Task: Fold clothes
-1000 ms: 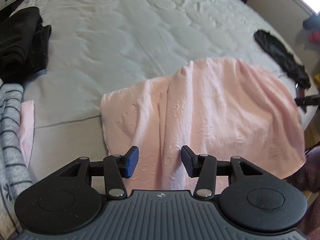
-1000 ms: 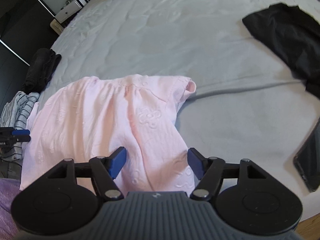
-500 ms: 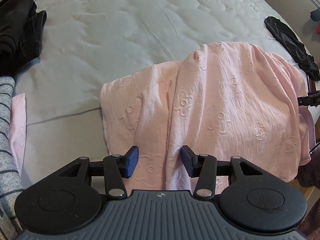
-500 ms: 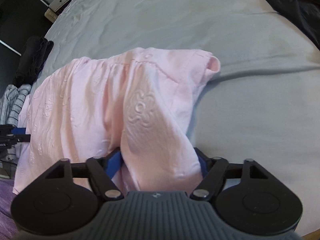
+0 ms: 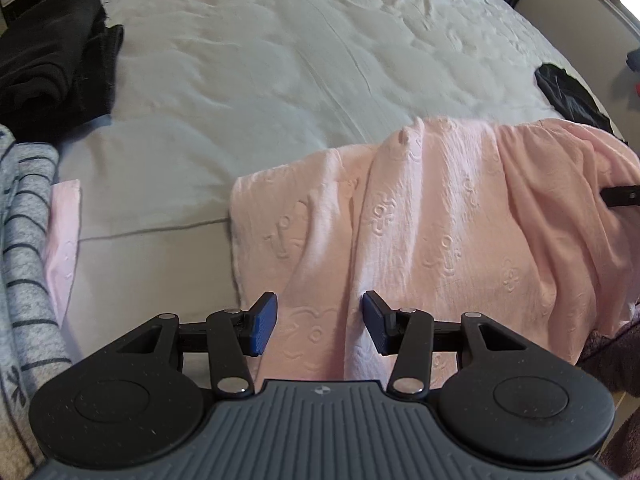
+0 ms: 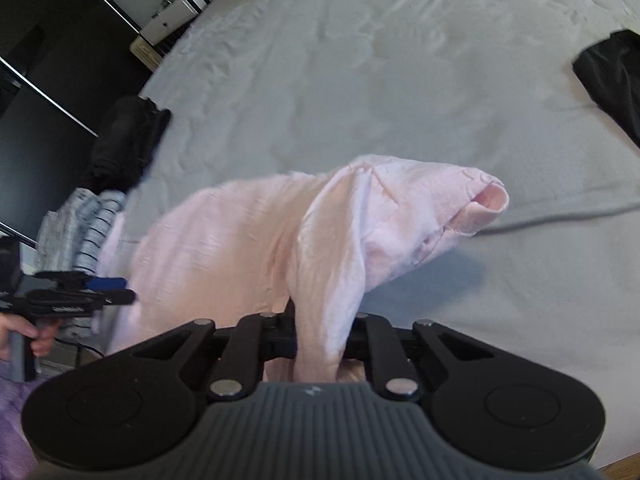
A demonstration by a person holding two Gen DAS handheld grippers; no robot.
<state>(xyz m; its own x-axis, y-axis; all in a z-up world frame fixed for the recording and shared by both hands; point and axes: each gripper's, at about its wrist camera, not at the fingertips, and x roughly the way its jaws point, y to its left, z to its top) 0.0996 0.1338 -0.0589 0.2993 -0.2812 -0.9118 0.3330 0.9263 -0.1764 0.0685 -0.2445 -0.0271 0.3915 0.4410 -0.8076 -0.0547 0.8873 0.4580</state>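
While the right gripper (image 6: 320,344) has its jaws drawn in tight on a gathered bunch of the pink garment (image 5: 460,232), lifting that side so the sleeve opening (image 6: 490,200) hangs free above the bed (image 5: 280,60), the left gripper (image 5: 316,328) stands with its blue pads (image 5: 262,322) spread wide on either side of a ridge of the same cloth and grips nothing. The garment lies at the near edge of the bed, its left portion flat on the sheet and its right portion raised and draped, with part of the hem apparently hanging over the edge. The likely trouble is uneven handling: with only one side held, the loose half could drag or slide off the near edge under its own weight, since the fabric looks soft and limp. If the left pads shut where they are, they may catch only the top layer or a stray fold, which would twist the fold line. The right bunch looks thick, so it may also slip out. A black pile (image 5: 48,60) and a striped grey garment (image 5: 24,248) sit toward the left edge, and another black garment (image 6: 612,80) lies toward the right edge, well apart.
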